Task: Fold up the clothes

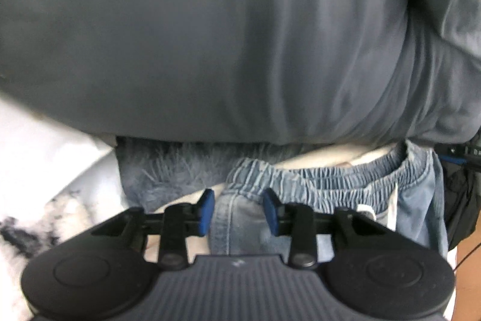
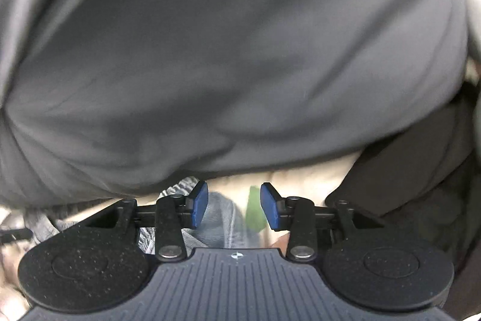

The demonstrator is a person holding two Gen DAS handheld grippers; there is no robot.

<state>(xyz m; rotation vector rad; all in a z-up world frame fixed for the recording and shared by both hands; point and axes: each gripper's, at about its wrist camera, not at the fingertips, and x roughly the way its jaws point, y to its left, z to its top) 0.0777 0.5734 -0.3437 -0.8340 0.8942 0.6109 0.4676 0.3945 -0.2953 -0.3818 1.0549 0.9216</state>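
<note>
A smooth grey garment (image 1: 210,35) fills the upper part of the left wrist view, lying over a pile of clothes. Its near edge runs just beyond my left gripper (image 1: 239,211), which is open, blue pads apart. Under the gap lies denim with an elastic waistband (image 1: 330,185), and the pads do not press on it. The right wrist view shows the same grey garment (image 2: 225,50) spread wide. My right gripper (image 2: 234,206) is open just short of its edge, with nothing held. Blue-grey fabric (image 2: 219,218) and a green patch (image 2: 254,212) lie below the gap.
A fluffy blue-grey garment (image 1: 168,173) sits left of the denim. White marbled bedding (image 1: 45,170) lies at the left. Dark brown cloth (image 2: 405,170) lies at the right of the right wrist view, and a cream surface (image 2: 303,176) shows beneath the grey garment's edge.
</note>
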